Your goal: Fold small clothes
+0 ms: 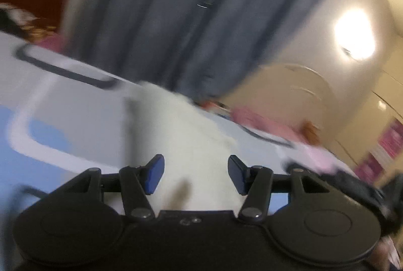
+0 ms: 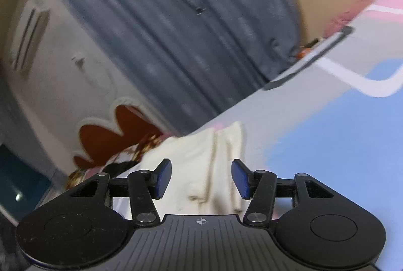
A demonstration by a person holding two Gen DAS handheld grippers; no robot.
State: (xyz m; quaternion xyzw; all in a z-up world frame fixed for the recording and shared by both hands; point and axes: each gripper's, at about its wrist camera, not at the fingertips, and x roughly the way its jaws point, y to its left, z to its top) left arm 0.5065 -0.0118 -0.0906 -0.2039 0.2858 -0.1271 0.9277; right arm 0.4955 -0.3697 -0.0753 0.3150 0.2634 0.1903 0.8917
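I note a cream-white garment (image 2: 201,165) lying on a bed cover (image 2: 327,145) patterned in light blue and pale grey with white bands and a dark grey outline. Behind the bed cover hangs a grey-blue curtain (image 1: 181,19). Each gripper is black with blue pads (image 2: 163,178).

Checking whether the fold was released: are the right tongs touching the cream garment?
Apart. The right wrist view shows the right tongs open, with the cream garment lying beyond, clear of both pads.
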